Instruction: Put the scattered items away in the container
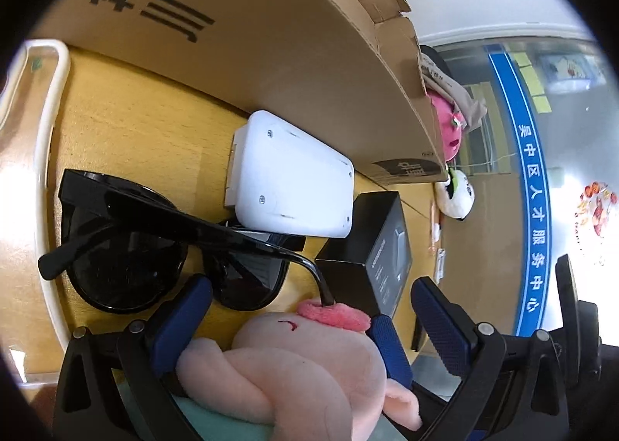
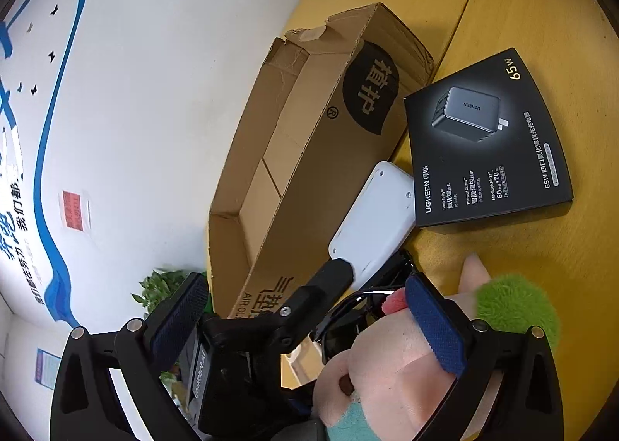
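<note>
Left hand-held gripper [image 1: 298, 329] clamping pink plush toy [image 1: 301, 367], right hand-held gripper [image 2: 309, 319] spread wide beside it, sunglasses [image 1: 154, 247] on yellow table [image 1: 127, 123], cardboard box [image 2: 294, 139] nearby

Count, both views. One cardboard box [image 2: 294, 154], open, on the bench [image 2: 541, 7]. One pair of black sunglasses [image 1: 154, 243]. One white plastic case [image 1: 294, 178]. One black charger box [image 2: 491, 147], "65W" printed on it. Plush toys: one pale pink plush [image 1: 301, 371] with a green tuft visible in the right wrist view; one magenta plush [image 1: 448, 131]; one white plush with black patches [image 1: 458, 195]; three in all. One clear tray with white rim [image 1: 46, 154] at the left edge. Grippers: two, each with two blue-padded fingers [image 1: 182, 321].
</note>
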`<action>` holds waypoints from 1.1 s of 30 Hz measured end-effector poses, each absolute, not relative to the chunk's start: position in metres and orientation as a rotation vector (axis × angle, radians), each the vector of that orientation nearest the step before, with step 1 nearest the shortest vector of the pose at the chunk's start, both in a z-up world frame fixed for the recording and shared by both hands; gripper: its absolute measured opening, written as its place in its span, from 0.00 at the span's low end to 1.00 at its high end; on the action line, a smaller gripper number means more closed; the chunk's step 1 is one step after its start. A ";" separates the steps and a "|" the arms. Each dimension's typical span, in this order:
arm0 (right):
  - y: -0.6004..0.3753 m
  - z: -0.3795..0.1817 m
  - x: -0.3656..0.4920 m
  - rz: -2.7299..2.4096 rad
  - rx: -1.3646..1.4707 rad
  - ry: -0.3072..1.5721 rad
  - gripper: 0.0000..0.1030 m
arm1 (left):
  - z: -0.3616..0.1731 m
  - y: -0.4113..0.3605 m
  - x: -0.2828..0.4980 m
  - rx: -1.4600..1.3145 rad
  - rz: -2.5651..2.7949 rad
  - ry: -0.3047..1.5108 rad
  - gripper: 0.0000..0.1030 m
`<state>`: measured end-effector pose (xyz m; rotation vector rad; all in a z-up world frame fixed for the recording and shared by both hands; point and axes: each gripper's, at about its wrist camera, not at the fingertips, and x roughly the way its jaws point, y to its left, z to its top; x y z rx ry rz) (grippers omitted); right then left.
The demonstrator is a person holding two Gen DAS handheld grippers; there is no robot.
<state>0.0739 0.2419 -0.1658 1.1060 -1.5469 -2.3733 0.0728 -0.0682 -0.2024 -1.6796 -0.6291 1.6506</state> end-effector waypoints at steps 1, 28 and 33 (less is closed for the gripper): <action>0.242 -0.167 0.074 -2.371 1.107 -1.548 1.00 | -0.203 -0.065 0.073 -1.679 1.643 -0.623 0.99; 0.300 -0.025 0.085 -2.549 0.951 -0.899 1.00 | -0.042 -0.164 0.114 -1.570 1.558 -0.473 0.99; 0.325 -0.002 0.099 -2.452 0.697 -1.378 1.00 | 0.020 -0.215 0.095 -1.416 1.678 -0.811 0.99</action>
